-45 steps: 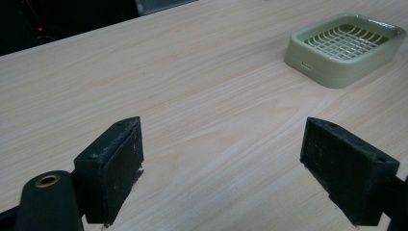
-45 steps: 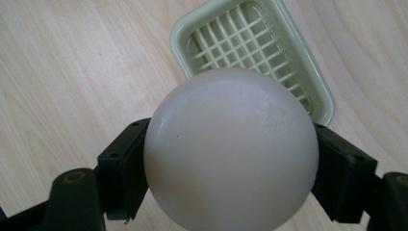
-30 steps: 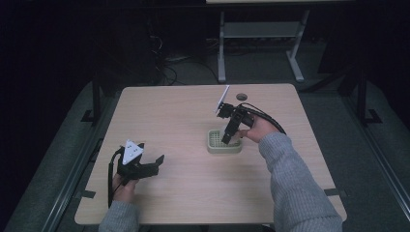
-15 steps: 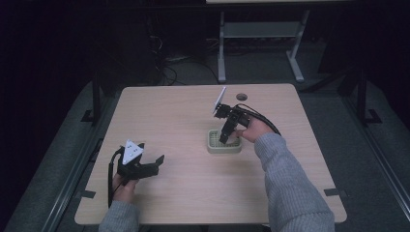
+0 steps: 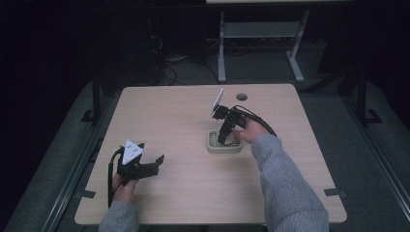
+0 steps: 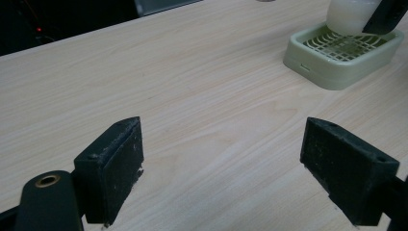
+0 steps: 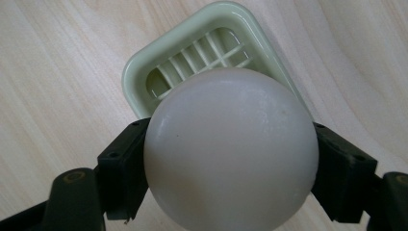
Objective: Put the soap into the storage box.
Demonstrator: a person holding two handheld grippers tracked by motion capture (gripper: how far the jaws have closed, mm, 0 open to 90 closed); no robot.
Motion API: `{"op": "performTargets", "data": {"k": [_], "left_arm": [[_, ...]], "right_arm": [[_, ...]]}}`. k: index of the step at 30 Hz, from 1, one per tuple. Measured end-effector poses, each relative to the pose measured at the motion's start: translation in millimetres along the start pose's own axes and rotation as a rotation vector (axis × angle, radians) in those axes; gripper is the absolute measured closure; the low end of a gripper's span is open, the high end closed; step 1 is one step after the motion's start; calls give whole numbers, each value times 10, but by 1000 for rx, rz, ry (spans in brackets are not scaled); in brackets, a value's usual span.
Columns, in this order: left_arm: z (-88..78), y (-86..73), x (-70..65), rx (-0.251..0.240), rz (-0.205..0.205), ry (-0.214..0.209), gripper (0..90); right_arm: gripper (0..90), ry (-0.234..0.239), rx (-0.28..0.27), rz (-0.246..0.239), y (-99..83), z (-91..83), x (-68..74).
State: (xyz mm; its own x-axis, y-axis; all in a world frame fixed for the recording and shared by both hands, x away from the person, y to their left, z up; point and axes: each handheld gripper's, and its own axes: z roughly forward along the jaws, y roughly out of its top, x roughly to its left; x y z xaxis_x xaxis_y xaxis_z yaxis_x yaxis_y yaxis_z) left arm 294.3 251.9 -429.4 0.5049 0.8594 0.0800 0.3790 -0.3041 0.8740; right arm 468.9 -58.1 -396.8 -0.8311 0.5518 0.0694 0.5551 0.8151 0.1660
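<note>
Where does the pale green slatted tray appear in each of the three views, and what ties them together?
High view: the green tray sits right of table centre, under the right tongs.
Left gripper view: upper right corner, beyond the open left tongs.
Right gripper view: top centre, behind the white ball the tongs hold.
Shared landmark: the ball over the tray.

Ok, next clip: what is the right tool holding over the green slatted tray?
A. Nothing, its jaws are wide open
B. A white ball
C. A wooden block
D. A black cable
B: in the right gripper view the right tool has its two black jaws pressed against either side of a white ball, with the pale green slatted tray right beneath it on the table.
</note>
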Motion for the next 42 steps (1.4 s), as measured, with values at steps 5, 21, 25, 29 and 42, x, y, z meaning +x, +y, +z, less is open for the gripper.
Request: {"op": "performTargets", "data": {"k": [5, 21, 25, 29, 42], "left_arm": [[0, 0, 0, -1, -1, 0, 148], [-2, 1, 3, 1, -1, -1, 148], [-2, 1, 3, 1, -1, -2, 148], [-3, 0, 2, 0, -5, -2, 148], [-4, 0, 4, -2, -6, -1, 148]], "right_arm": [[234, 4, 1, 4, 8, 35, -17], [234, -1, 8, 19, 28, 124, -41], [234, 0, 13, 20, 34, 146, -39], [233, 2, 10, 26, 33, 160, -48], [233, 0, 11, 30, 37, 184, -50]]}}
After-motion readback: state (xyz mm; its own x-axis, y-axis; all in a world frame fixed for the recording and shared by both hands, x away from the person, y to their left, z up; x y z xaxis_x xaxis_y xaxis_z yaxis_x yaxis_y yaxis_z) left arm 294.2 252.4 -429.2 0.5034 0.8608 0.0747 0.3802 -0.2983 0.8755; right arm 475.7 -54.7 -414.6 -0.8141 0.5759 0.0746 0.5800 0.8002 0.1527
